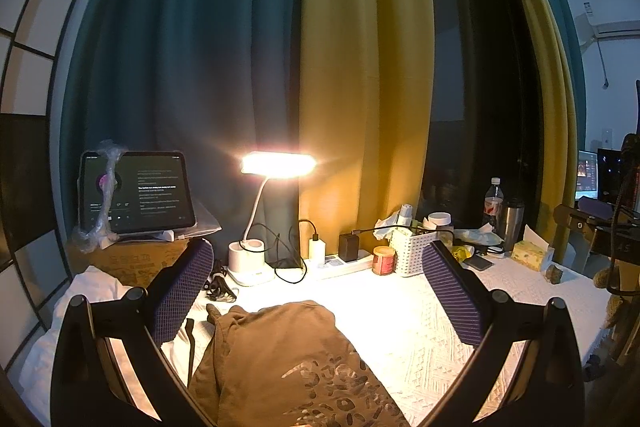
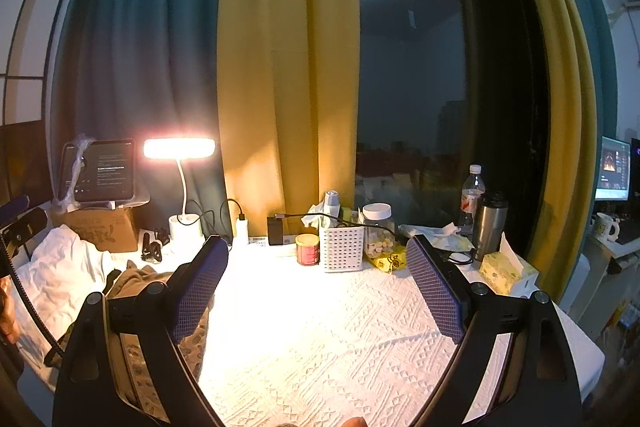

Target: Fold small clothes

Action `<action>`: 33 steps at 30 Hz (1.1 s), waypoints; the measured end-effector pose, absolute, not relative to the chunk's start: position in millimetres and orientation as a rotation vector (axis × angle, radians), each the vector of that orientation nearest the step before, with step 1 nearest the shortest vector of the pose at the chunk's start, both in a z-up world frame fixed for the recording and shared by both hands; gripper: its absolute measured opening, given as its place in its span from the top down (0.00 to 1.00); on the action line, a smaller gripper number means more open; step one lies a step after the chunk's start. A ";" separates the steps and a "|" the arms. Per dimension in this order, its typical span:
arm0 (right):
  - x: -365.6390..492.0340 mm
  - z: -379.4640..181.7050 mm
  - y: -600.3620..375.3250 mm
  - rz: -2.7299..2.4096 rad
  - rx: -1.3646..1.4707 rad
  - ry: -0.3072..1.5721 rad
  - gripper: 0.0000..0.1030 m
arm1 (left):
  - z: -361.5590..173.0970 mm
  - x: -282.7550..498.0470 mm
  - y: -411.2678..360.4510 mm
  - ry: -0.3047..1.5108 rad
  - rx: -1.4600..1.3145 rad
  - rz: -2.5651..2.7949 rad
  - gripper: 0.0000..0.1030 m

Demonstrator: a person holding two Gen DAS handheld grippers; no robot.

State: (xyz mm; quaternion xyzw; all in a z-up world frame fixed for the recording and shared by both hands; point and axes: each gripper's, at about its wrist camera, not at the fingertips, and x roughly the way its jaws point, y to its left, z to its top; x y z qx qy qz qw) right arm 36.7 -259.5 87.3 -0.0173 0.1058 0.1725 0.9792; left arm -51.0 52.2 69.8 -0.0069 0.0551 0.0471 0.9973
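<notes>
Left gripper (image 1: 318,293): showing two black angular finger arms ending in broad rectangular pads (image 1: 182,291) faced in purple-blue textured rubber; left pad dotted, right pad ribbed in fine lines. Carrying round black pivot screws (image 1: 135,294) at the arm joints.

Right gripper (image 2: 316,285): displaying the same black frame, purple-blue dotted pads (image 2: 199,285) and round black screw heads (image 2: 478,289). Exposing tan inner edges along the arms.

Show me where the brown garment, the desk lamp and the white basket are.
brown garment (image 1: 280,359), left wrist view, middle of the cloth.
desk lamp (image 1: 278,163), left wrist view, lit head.
white basket (image 2: 342,249), right wrist view, front wall.
</notes>
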 end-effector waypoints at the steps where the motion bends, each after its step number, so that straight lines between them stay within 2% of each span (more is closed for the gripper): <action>1: 36.9 87.1 -259.9 0.346 -0.034 0.213 0.10 | 69.7 -51.4 51.8 0.111 -0.014 0.093 0.00; 33: 35.6 84.8 -262.5 0.335 -0.031 0.217 0.10 | 70.6 -51.3 50.7 0.113 -0.012 0.084 0.00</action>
